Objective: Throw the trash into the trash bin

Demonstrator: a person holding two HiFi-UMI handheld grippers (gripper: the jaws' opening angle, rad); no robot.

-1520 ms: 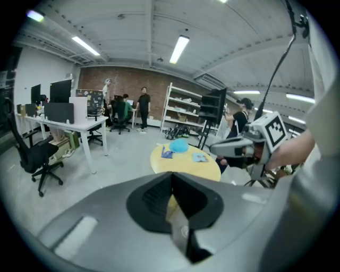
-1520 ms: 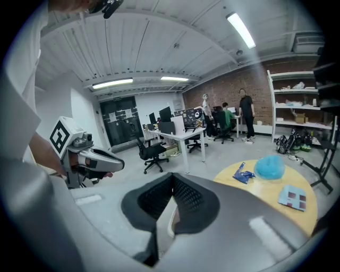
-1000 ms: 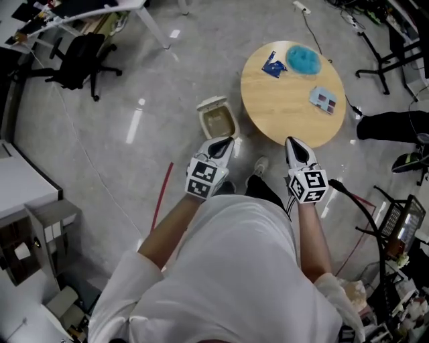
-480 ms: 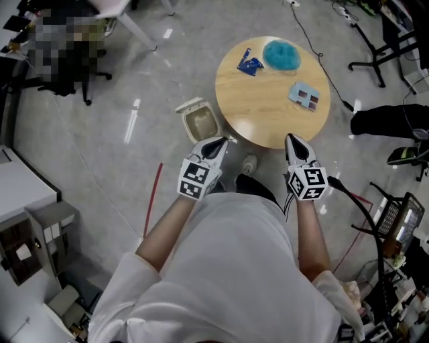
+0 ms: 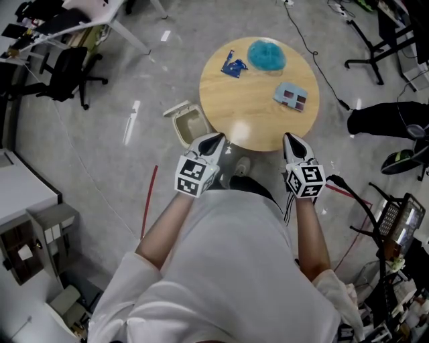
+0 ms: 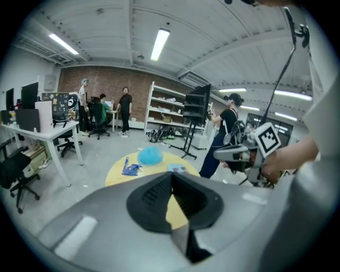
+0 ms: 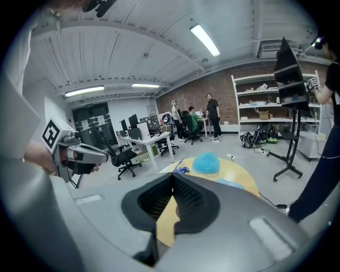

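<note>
- The person stood at the near edge of a round wooden table (image 5: 258, 110) with a gripper in each hand. Both grippers pointed forward and somewhat downward.
- The left gripper (image 5: 217, 139) hovered at the table's near-left edge, with its tips about level with the rim on the side where the bin stood. Its jaws were clenched tip to tip with nothing caught in them. A sliver of yellow tabletop showed through the gap further back.
- The right gripper (image 5: 289, 139) hung over the near-right edge, well apart from the left one. Its jaws were pressed together in the same way and gripped nothing.
- The trash bin (image 5: 190, 124), small and beige, stood on the floor just beside the table's left edge. Its lid was flipped open and back.
- The trash lay on the tabletop, away from both grippers.
- A crumpled blue wrapper (image 5: 233, 66) lay near the far-left edge.
- A teal fluffy wad (image 5: 266, 54) sat at the far edge, just beside the wrapper with a small gap between them.
- A grey-blue packet (image 5: 290, 98) with dark squares on it lay flat toward the right edge, apart from the other two pieces.
- Around the table the floor was grey and glossy. A black office chair (image 5: 67, 70) stood well off to the left, near a white desk (image 5: 80, 17).
- A thin red strip (image 5: 149, 201) lay on the floor by the person's left arm.
- Someone's dark-clothed leg and shoe (image 5: 385, 120) showed to the right of the table.
</note>
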